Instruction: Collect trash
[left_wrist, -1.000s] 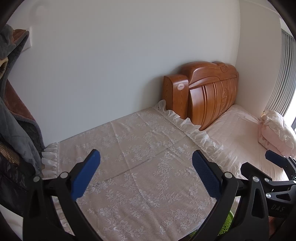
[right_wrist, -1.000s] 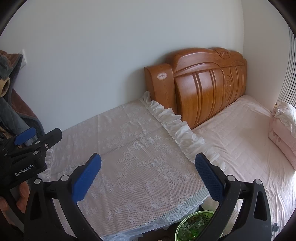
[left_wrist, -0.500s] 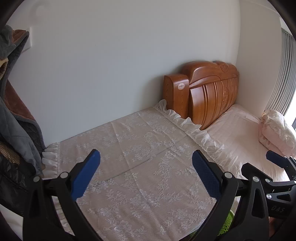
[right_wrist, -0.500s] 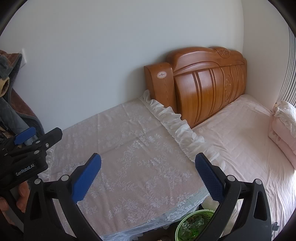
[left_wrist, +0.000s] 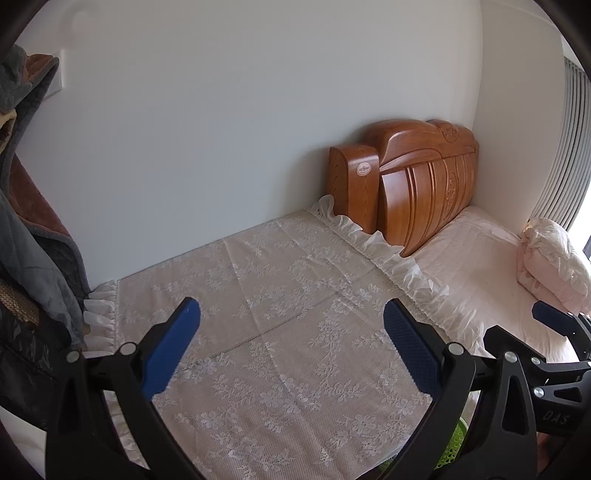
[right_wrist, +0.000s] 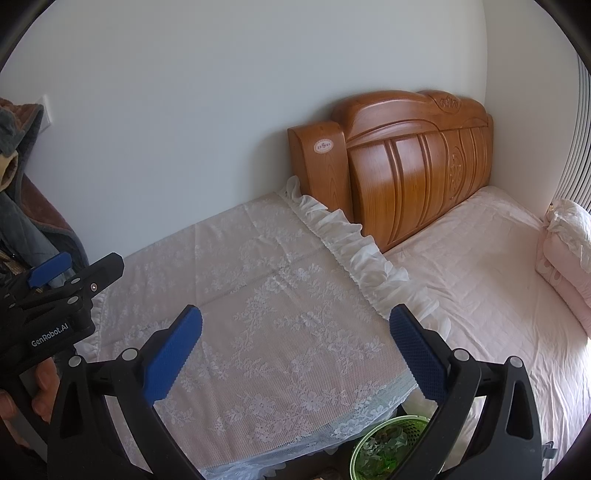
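Note:
My left gripper (left_wrist: 291, 345) hangs open over a table under a white lace cloth (left_wrist: 280, 325), with nothing between its blue pads. My right gripper (right_wrist: 295, 349) is open too, above the same lace cloth (right_wrist: 266, 295) and nearer its front edge. A green mesh bin (right_wrist: 388, 443) with crumpled trash inside stands on the floor below the table's front right corner; only a sliver of the bin (left_wrist: 452, 441) shows in the left wrist view. No loose trash shows on the cloth. The left gripper (right_wrist: 55, 288) also appears at the left of the right wrist view, held by a hand (right_wrist: 40, 384).
A wooden headboard (right_wrist: 406, 166) stands against the wall behind the table's right edge. A bed with a pink sheet (right_wrist: 491, 280) and a folded pink quilt (right_wrist: 569, 251) lies to the right. Grey and brown clothes (left_wrist: 26, 221) hang at the left.
Both views have shifted only slightly; the grippers stay open and nothing was picked up or let go.

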